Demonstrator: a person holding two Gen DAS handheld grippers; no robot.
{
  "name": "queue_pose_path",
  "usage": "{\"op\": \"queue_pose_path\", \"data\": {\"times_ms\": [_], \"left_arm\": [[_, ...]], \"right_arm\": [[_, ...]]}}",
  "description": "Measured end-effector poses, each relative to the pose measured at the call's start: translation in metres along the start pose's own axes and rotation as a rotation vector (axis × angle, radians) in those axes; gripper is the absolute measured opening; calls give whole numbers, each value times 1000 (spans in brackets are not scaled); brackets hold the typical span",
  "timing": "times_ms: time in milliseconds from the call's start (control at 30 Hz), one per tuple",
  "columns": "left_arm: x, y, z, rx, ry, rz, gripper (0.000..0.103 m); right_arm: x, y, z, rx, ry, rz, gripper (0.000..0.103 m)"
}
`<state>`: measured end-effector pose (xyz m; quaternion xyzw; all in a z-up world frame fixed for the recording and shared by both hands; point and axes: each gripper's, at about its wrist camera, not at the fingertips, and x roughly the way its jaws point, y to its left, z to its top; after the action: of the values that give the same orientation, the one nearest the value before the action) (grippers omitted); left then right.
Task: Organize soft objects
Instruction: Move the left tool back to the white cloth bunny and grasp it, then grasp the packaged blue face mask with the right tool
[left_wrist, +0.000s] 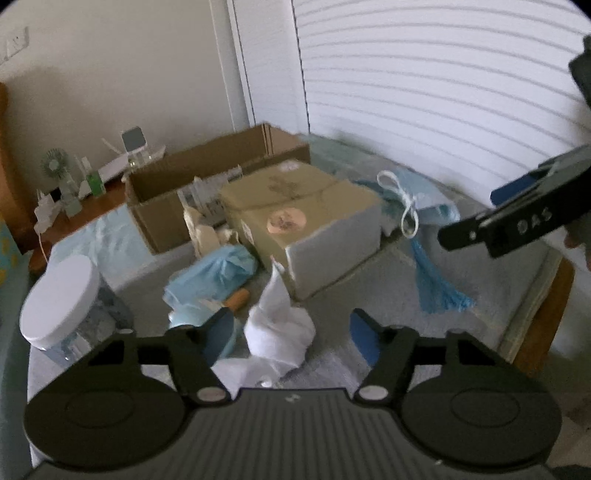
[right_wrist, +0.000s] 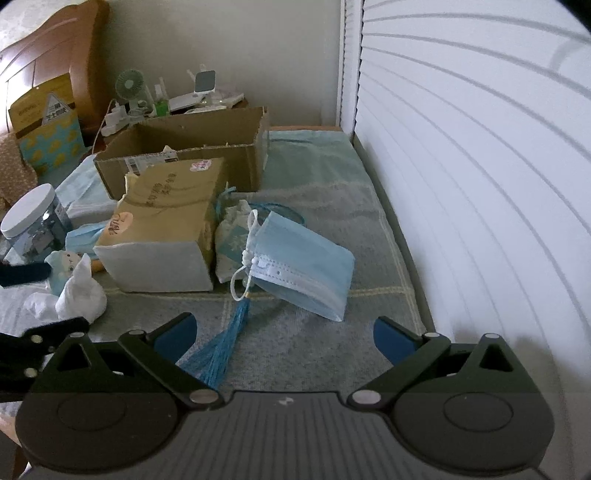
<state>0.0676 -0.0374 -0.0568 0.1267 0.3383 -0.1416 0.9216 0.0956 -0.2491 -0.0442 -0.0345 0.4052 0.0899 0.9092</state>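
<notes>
Gaping wide, the right claw (right_wrist: 284, 332) holds nothing; the mask (right_wrist: 306, 258) lies just ahead beside the box (right_wrist: 162, 236). The left claw (left_wrist: 291, 332), also spread, frames the white sock (left_wrist: 280, 332).

Boxes (right_wrist: 159, 225), mask (right_wrist: 306, 262) on bed (right_wrist: 332, 206)

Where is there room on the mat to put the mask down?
Bare mat lies between the open box and the blinds, beyond the mask. Another bare patch lies between the tassel and the right fingers. It is crowded on the left, around the jar and white cloth.
</notes>
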Motion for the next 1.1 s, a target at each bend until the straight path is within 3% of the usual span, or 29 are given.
{"op": "queue_pose_path", "data": {"times_ms": [67, 300, 400, 533, 767, 900, 1100], "left_arm": [[6, -1, -2, 2, 17, -2, 57], [16, -6, -3, 37, 25, 60, 53], [17, -6, -3, 46, 17, 90, 41], [16, -2, -2, 25, 17, 80, 39], [-2, 0, 0, 11, 31, -30, 40], [-1, -2, -5, 5, 44, -47, 44], [2, -5, -7, 0, 52, -57, 56]], "right_arm": [[2, -1, 0, 0, 3, 5, 103], [8, -2, 0, 4, 15, 13, 103], [9, -1, -1, 1, 17, 13, 103], [7, -1, -1, -1, 16, 13, 103], [5, -2, -1, 5, 6, 11, 103], [6, -4, 0, 17, -2, 12, 103], [7, -10, 7, 67, -38, 18, 103]]}}
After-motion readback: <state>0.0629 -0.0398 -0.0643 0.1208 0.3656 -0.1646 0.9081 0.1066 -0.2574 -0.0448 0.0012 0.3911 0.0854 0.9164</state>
